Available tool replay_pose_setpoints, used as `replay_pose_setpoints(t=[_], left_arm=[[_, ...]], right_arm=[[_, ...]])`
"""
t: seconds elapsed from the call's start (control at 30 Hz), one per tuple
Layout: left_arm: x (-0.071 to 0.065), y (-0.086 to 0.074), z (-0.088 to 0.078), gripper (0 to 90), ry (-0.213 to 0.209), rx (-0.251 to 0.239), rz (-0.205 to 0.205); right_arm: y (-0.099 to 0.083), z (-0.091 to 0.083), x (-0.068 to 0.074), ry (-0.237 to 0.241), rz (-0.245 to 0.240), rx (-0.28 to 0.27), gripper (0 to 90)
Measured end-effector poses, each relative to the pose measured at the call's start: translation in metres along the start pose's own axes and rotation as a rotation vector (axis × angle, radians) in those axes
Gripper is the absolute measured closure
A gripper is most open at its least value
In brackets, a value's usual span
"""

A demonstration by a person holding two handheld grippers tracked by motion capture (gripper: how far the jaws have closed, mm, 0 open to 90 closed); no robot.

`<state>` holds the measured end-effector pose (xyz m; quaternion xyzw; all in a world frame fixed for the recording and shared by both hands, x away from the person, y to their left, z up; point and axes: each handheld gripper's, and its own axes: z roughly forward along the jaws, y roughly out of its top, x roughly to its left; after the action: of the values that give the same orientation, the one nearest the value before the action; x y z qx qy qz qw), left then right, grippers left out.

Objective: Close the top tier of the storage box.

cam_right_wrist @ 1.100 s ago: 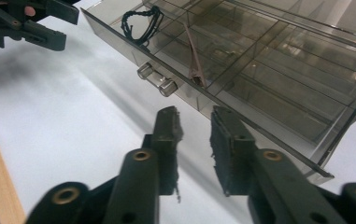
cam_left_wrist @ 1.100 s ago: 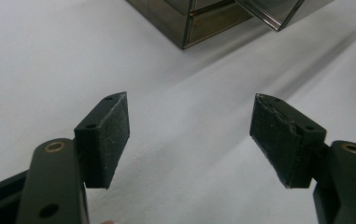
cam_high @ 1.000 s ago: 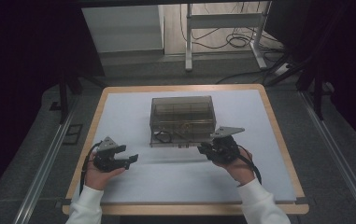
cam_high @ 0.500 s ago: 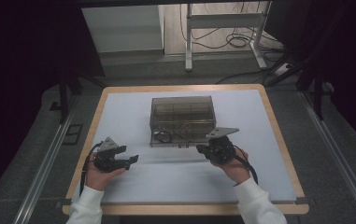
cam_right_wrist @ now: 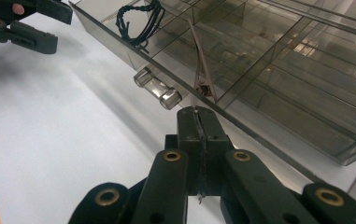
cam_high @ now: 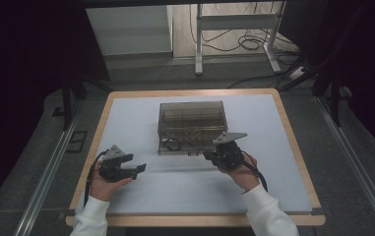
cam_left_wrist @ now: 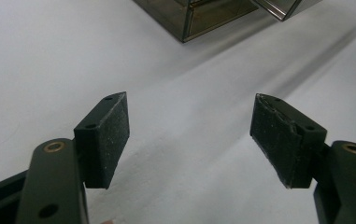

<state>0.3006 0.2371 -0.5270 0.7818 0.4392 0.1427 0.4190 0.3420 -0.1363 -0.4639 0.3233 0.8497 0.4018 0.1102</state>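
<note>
A smoky clear compartment box (cam_high: pixel 192 115) sits in the middle of the white table top. A black cord loop (cam_right_wrist: pixel 138 21) lies in one of its front compartments, and a clear cylindrical knob (cam_right_wrist: pixel 159 91) sticks out of the front wall. My right gripper (cam_high: pixel 208 155) is shut, with its tips (cam_right_wrist: pixel 199 114) against the front rim of the box (cam_right_wrist: pixel 283 70). I cannot tell whether anything thin is pinched between them. My left gripper (cam_high: pixel 138 169) hovers over bare table left of the box, open and with nothing between its pads (cam_left_wrist: pixel 189 135).
The white sheet covers a wooden-edged table (cam_high: pixel 293 147). A corner of the box (cam_left_wrist: pixel 203 14) lies beyond the left jaws. The left gripper (cam_right_wrist: pixel 26 23) is at the top left of the right gripper view. A metal stand and cables (cam_high: pixel 234 44) are on the floor behind.
The right hand has edged slightly left toward the box's front. The left hand has stayed put.
</note>
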Motion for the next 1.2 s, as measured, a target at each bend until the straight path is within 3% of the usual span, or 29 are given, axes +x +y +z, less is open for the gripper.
replay_pose_setpoints(t=[1.2], left_arm=[[0.002, -0.001, -0.002, 28.4, 0.001, -0.004, -0.007]], right_arm=[[0.016, 0.014, -0.003, -0.016, 0.018, -0.007, 89.9]])
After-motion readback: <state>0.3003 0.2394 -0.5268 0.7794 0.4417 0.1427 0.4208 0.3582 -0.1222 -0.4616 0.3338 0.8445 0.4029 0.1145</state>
